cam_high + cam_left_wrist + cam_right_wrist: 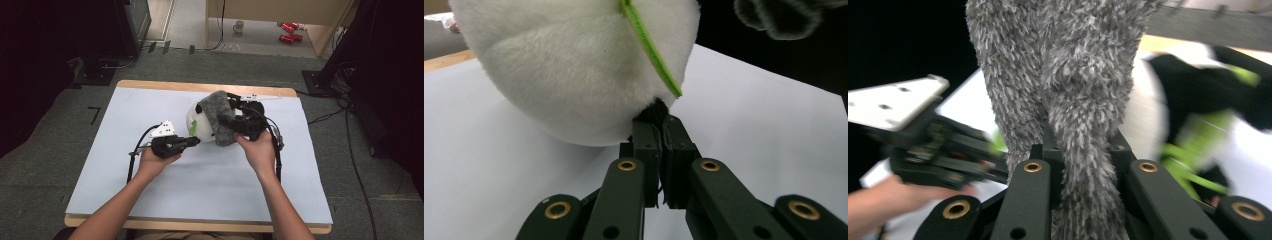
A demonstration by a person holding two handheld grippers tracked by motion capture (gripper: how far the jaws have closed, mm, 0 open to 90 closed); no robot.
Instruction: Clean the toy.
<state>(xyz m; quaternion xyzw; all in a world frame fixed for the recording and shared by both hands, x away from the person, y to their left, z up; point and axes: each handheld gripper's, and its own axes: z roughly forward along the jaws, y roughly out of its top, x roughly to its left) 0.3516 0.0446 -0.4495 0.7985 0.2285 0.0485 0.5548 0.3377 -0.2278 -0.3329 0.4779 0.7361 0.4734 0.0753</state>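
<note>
Dressing panda plush [199, 122]: left claw [196, 141] clenched on its black nub, right claw [227, 121] grasping grey fuzzy hat [220, 116]. Next: pull hat down.

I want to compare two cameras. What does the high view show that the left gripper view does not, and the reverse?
The high view alone shows the whole table, both hands, the right tongs shut on the grey fuzzy cloth, and red cans on the floor. The left gripper view alone shows, close up, the left tongs pinching a small black part of the plush toy. Both show the white toy, its green strip and the white table cover.
</note>
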